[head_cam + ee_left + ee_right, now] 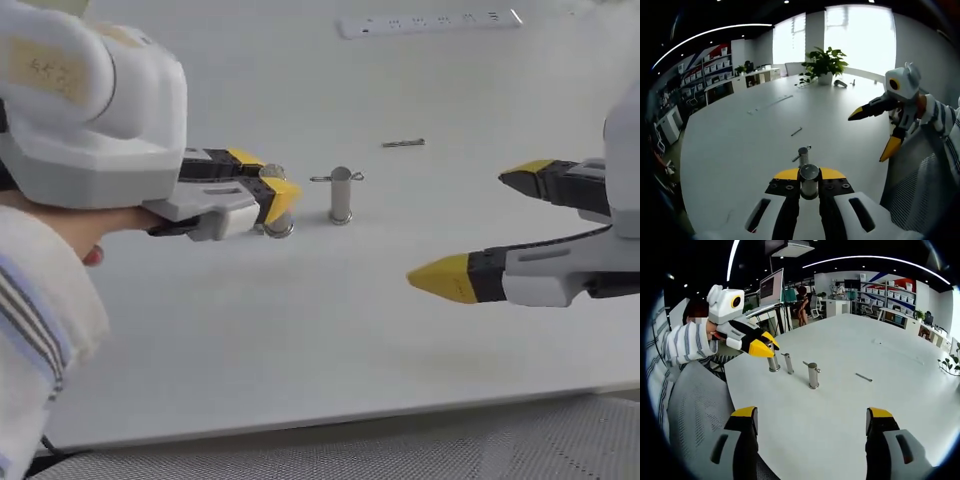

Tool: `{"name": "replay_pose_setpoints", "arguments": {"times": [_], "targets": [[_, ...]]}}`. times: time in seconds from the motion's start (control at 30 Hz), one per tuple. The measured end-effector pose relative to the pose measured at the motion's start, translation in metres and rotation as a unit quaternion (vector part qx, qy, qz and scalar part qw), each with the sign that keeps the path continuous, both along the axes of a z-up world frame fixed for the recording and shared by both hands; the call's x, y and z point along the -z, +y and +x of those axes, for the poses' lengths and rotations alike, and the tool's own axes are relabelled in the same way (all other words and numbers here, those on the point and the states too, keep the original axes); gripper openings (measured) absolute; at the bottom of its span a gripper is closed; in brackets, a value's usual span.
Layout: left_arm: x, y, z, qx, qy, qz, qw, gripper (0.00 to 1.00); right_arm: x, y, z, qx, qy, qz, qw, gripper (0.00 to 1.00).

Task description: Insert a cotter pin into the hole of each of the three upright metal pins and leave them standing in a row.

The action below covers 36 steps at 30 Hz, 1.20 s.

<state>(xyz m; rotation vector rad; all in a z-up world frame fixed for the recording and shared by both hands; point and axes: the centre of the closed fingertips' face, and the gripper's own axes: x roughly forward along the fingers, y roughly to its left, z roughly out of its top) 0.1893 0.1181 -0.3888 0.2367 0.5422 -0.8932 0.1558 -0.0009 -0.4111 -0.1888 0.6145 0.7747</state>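
My left gripper [272,195] is shut on an upright metal pin [809,181] at the left end of the row. Just beyond it stands a second metal pin [341,195] with a cotter pin through its top. The right gripper view shows three pins in a row: the held pin [773,362], a middle pin [788,363] and a nearer pin [813,375]. A loose cotter pin [403,143] lies on the table behind them. My right gripper [482,225] hovers open and empty to the right, well apart from the pins.
The white table [300,330] has free room in front of the pins, and its front edge [330,415] runs close to me. A white power strip [430,20] lies at the far side. A mesh chair [695,405] stands beside the table.
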Motion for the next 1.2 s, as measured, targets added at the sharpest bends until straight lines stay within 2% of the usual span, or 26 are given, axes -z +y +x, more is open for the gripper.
{"name": "replay_pose_setpoints", "arguments": {"times": [0.2, 0.4, 0.7, 0.97, 1.07, 1.2], "targets": [[0.011, -0.007, -0.008, 0.0, 0.002, 0.005, 1.0, 0.09, -0.001, -0.002, 0.0, 0.001, 0.0, -0.002, 1.0, 0.88], [0.016, -0.01, -0.007, -0.016, 0.001, -0.004, 0.9999, 0.09, 0.002, -0.003, -0.001, 0.001, 0.003, -0.004, 1.0, 0.88], [0.035, -0.015, -0.012, -0.009, 0.005, 0.014, 0.9999, 0.09, 0.004, -0.008, 0.0, 0.007, 0.005, -0.005, 0.9999, 0.88], [0.044, -0.019, -0.014, -0.013, 0.01, 0.013, 0.9998, 0.09, 0.005, -0.008, -0.001, 0.008, 0.007, -0.003, 0.9999, 0.88], [0.047, -0.02, -0.015, -0.016, 0.017, 0.013, 0.9996, 0.09, 0.006, -0.008, -0.001, 0.007, 0.008, -0.002, 0.9999, 0.88], [0.051, -0.022, -0.015, -0.014, 0.017, 0.014, 0.9997, 0.09, 0.008, -0.007, -0.001, 0.005, 0.011, -0.003, 0.9999, 0.88]]}}
